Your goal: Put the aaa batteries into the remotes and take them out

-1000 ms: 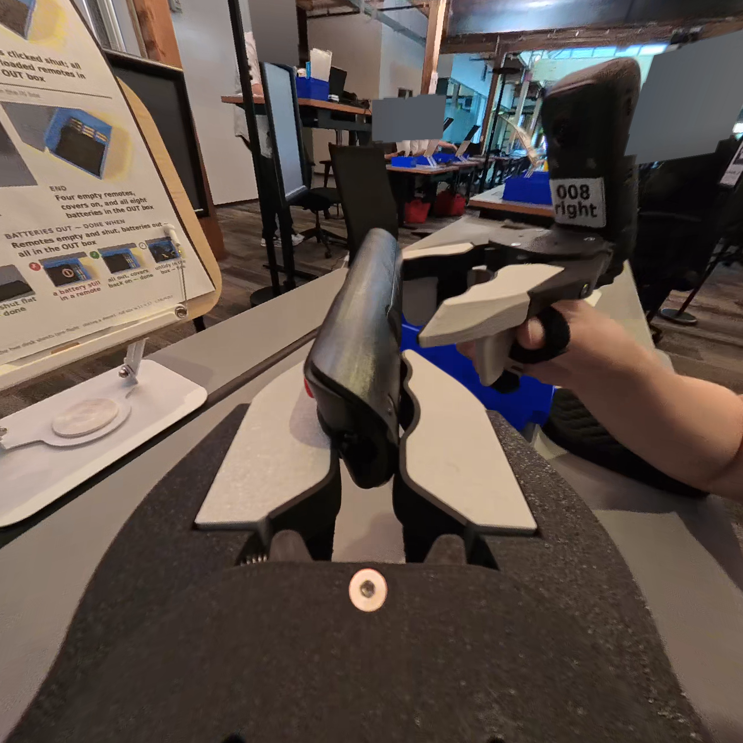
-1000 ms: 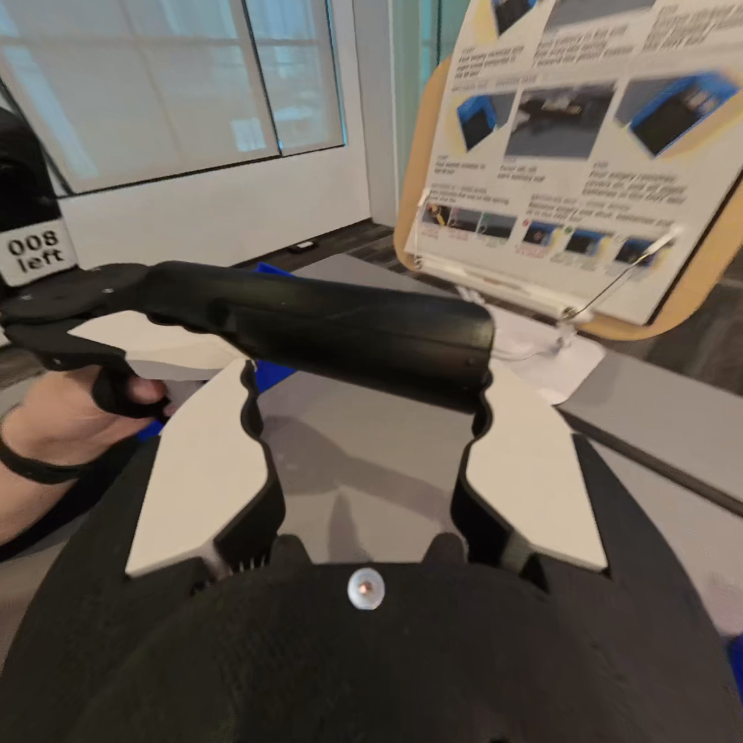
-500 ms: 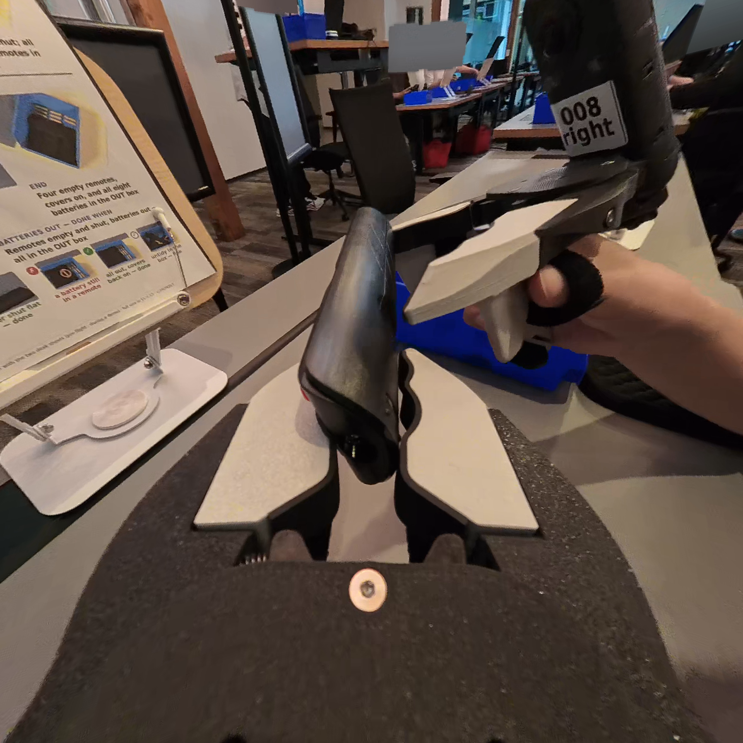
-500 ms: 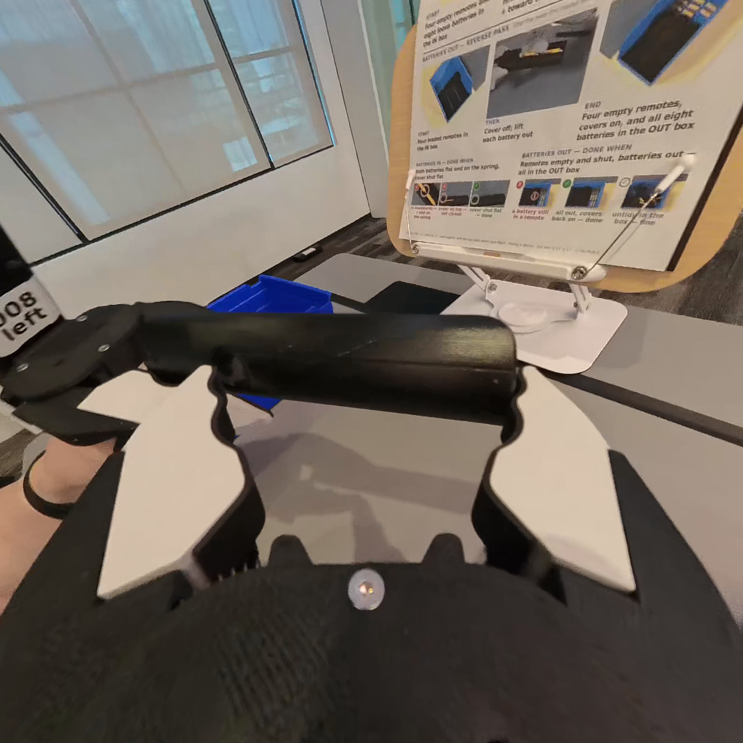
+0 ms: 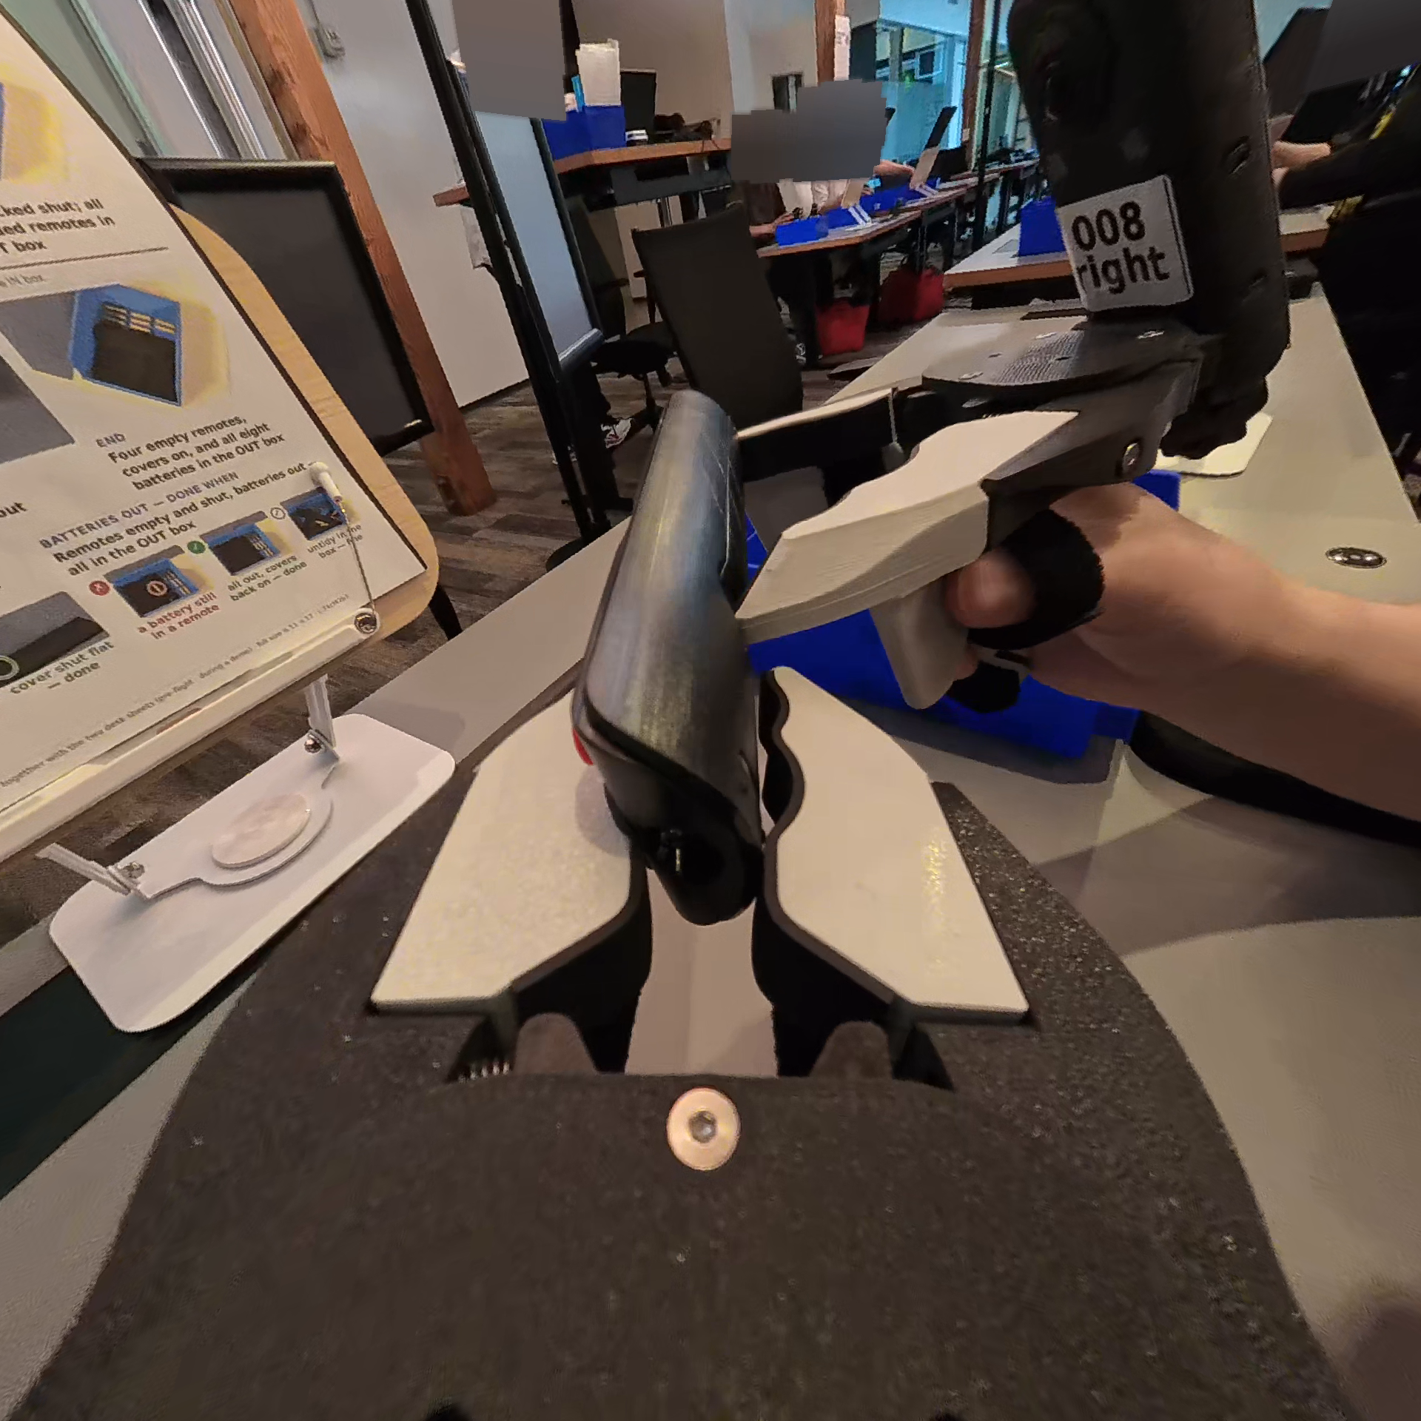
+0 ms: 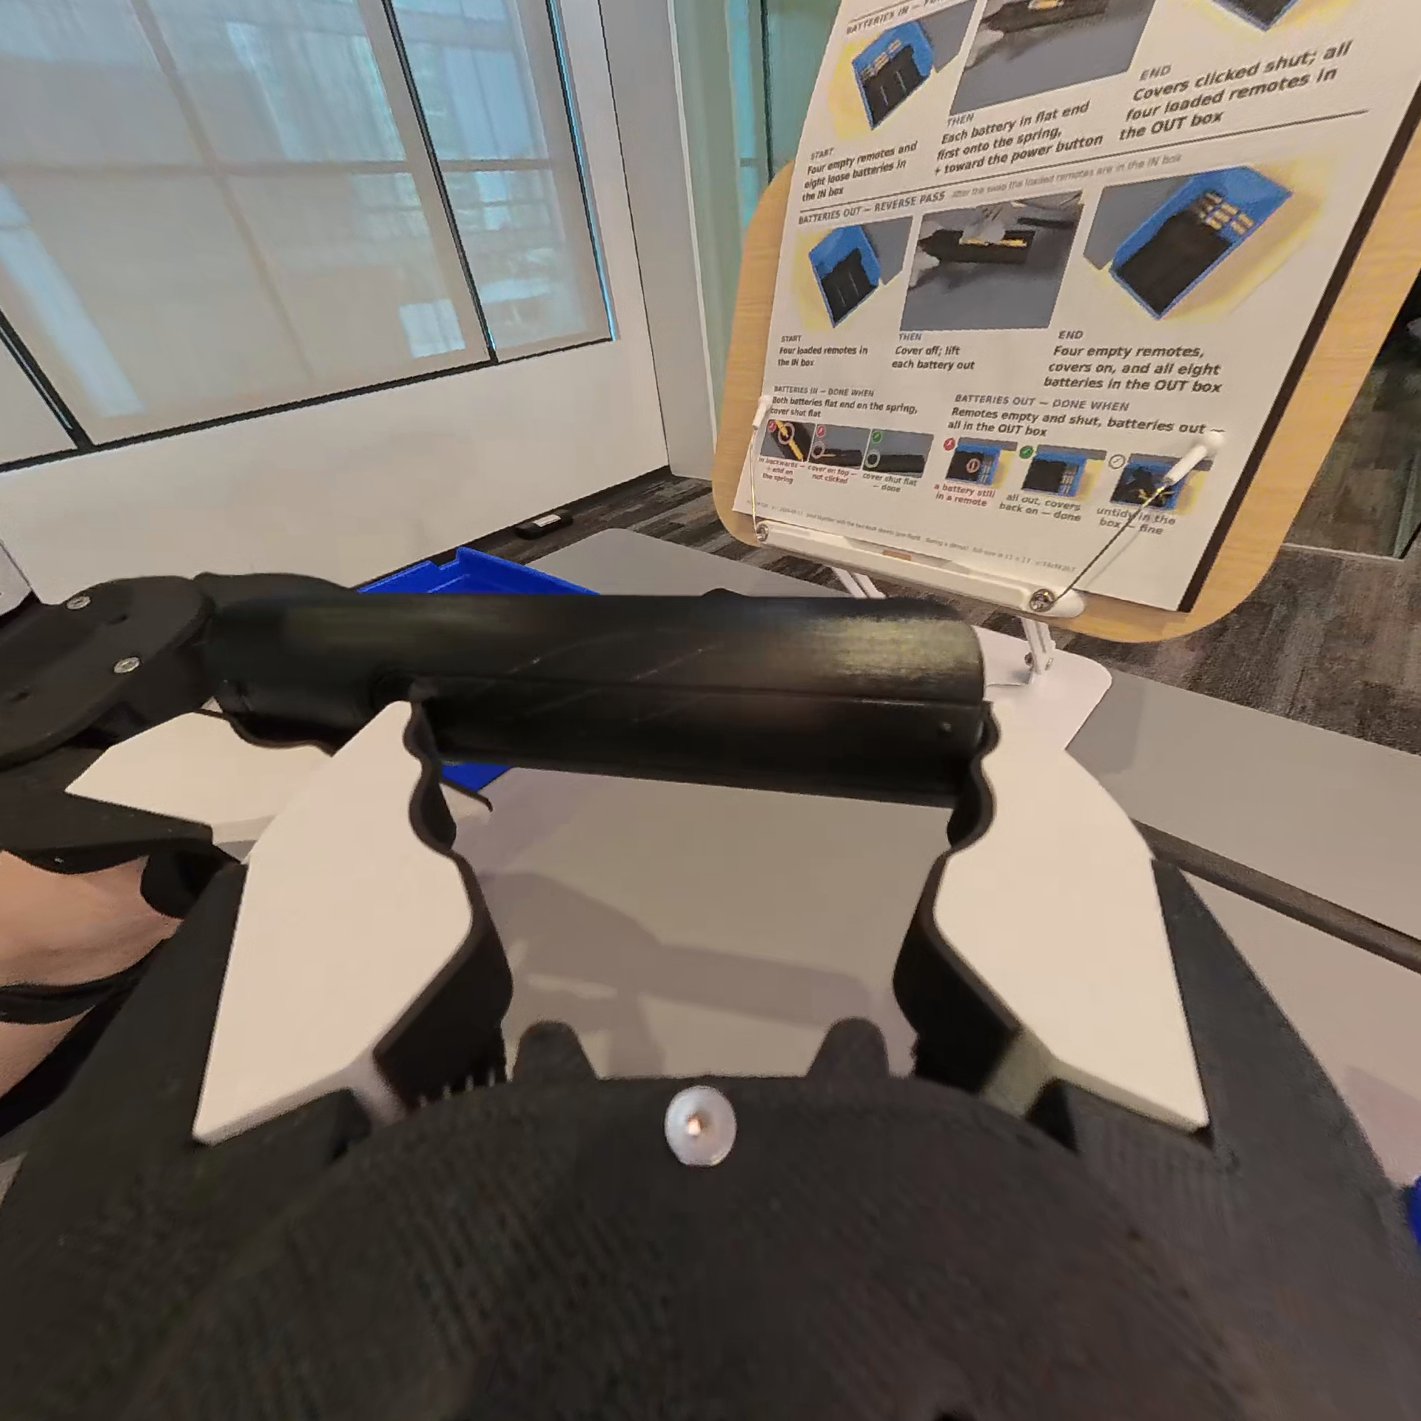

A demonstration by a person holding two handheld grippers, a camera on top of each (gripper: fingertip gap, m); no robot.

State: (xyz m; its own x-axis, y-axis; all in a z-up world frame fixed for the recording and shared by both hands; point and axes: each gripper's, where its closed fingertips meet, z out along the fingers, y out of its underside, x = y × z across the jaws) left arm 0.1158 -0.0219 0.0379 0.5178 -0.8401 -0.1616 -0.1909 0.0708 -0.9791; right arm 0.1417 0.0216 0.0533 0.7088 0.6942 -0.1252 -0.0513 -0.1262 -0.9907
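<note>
Remote (image 5: 677, 661) button face and battery compartment out of sight; instruction sheet (image 6: 1061, 307) cropped by frame edges.

Large windows (image 6: 307, 192), wooden post (image 5: 361, 254), office desks (image 5: 846, 231) behind.

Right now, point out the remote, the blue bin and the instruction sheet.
remote (image 5: 677, 638): left wrist view, its curved back.
blue bin (image 5: 884, 661): left wrist view, its side wall.
instruction sheet (image 6: 1023, 307): right wrist view, its middle.

right gripper (image 6: 696, 757): jaws wider along remote (image 6: 615, 677) | sheet stand (image 6: 1038, 307): blurred → sharp
</note>
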